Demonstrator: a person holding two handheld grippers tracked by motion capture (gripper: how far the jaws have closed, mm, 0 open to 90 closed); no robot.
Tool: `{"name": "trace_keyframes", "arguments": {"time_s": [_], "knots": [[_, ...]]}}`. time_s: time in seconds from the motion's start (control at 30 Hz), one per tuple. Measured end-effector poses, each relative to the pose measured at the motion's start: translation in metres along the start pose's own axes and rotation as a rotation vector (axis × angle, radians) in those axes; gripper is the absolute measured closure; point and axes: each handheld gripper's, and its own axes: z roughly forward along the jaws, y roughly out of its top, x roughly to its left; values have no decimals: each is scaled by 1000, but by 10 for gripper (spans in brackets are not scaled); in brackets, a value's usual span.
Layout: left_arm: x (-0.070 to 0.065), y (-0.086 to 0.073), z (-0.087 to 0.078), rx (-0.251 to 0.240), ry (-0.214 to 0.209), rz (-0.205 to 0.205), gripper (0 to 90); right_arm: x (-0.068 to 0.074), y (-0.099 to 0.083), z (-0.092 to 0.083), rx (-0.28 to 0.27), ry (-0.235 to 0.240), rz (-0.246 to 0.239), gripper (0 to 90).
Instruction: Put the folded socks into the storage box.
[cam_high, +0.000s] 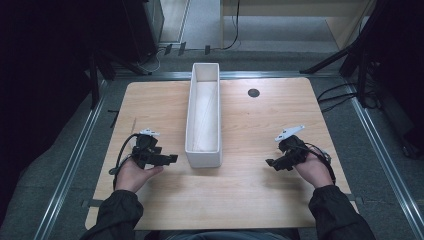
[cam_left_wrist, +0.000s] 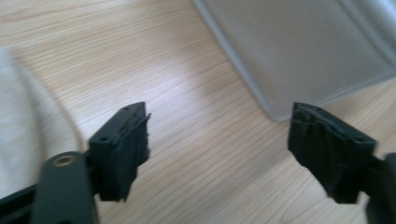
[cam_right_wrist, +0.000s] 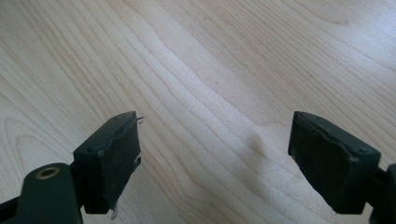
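Both tongs (cam_high: 172, 159) (cam_high: 270, 162) wide apart, empty.

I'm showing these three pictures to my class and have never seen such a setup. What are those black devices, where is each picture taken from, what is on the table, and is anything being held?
A person sits at a wooden table holding a hand-operated gripper in each hand: the left gripper and the right gripper. The high view looks down from above. Each of the other two pictures comes from a camera riding on one gripper, looking along its two black fingers. A long white rectangular bin, apparently empty, stands in the middle of the table, between the hands. In the left gripper view its corner lies just ahead. Both grippers are open and hold nothing; the right gripper's fingers frame bare wood.
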Motion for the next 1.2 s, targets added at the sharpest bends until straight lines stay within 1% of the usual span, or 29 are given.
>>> {"name": "trace_keyframes", "arguments": {"time_s": [0.03,0.07,0.1,0.13,0.2,0.23,0.37,0.5,0.53,0.6,0.67,0.77,0.87,1.03,1.07,1.13,1.2], "knots": [[1,-1,0,7,10,-3,303,0,0,0,2,0,-2,173],[3,-2,0,7,11,-10,330,0,0,1,5,3,-3,186],[4,-3,-1,6,10,-14,333,0,0,1,17,8,2,220],[5,-3,-1,4,5,-19,355,-1,0,1,21,13,4,240],[7,-4,-3,-4,4,-23,402,0,0,1,25,19,1,243],[7,-4,-3,-4,2,-28,416,0,0,1,25,20,-7,243],[7,-6,-1,11,1,-16,439,0,-1,2,27,11,-19,242],[5,-7,1,26,-3,-7,428,1,-1,3,39,9,-29,231],[5,-7,1,30,-2,-4,428,1,-1,3,44,11,-41,225],[5,-8,2,37,1,-5,424,3,-1,4,50,11,-49,217],[6,-8,4,50,4,-2,421,3,-1,5,47,5,-59,210],[7,-8,4,52,2,-6,417,4,-1,5,29,4,-57,197],[6,-8,6,67,0,-6,406,4,-2,5,32,0,-65,197],[8,-10,7,92,-8,-22,399,5,-1,6,36,-3,-73,197],[9,-10,7,96,-1,-31,393,5,-1,6,36,-5,-74,196],[11,-10,6,95,1,-48,381,5,-1,6,39,-4,-74,196],[12,-10,6,94,2,-49,380,5,-2,6,41,-5,-76,196]]}}
